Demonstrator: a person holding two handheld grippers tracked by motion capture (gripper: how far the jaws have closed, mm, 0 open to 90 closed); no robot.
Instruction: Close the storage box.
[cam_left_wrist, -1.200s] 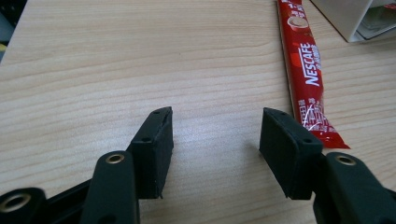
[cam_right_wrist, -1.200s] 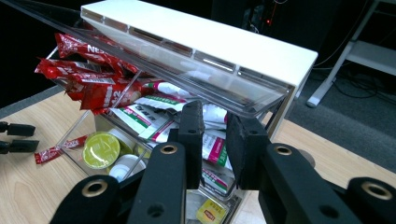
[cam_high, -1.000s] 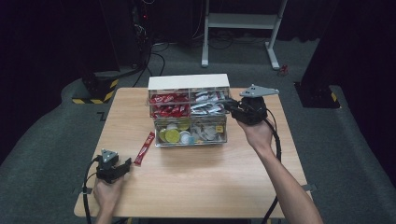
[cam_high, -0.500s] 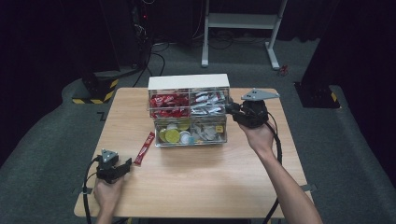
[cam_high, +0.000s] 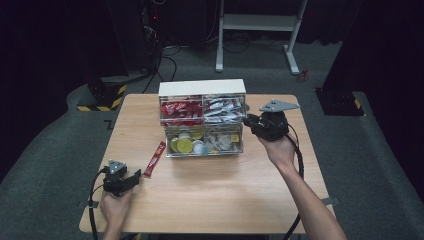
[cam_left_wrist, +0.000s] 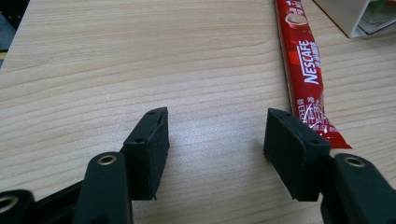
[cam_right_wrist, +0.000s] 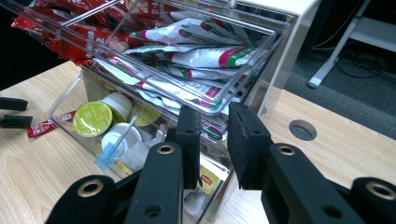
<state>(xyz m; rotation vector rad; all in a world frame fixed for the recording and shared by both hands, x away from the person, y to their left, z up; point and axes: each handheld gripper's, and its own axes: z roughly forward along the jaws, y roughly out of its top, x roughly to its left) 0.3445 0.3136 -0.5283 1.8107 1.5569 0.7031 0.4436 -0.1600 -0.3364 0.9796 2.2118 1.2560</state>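
A white organiser (cam_high: 201, 89) with clear drawers stands mid-table. Its upper right drawer (cam_high: 223, 110) (cam_right_wrist: 210, 51), full of white sachets, is slid partly out. My right gripper (cam_high: 247, 120) (cam_right_wrist: 212, 121) is shut on that drawer's front right corner, jaws a narrow gap apart. The upper left drawer (cam_high: 180, 108) holds red sachets, and the lower drawers (cam_right_wrist: 93, 119) hold capsules and small pots. My left gripper (cam_high: 135, 175) (cam_left_wrist: 215, 126) rests open on the table near the front left, with nothing between its jaws. A red Nescafe stick (cam_high: 155, 159) (cam_left_wrist: 306, 70) lies just right of it.
The wooden table (cam_high: 215, 200) has bare room in front of the organiser. A cable hole (cam_right_wrist: 302, 129) sits in the tabletop right of the organiser. A white desk frame (cam_high: 260, 22) and a yellow-black striped base (cam_high: 100, 97) stand on the floor behind.
My right gripper has drifted slightly toward the table's near edge while staying at the upper right drawer. The left gripper and the stick have not moved.
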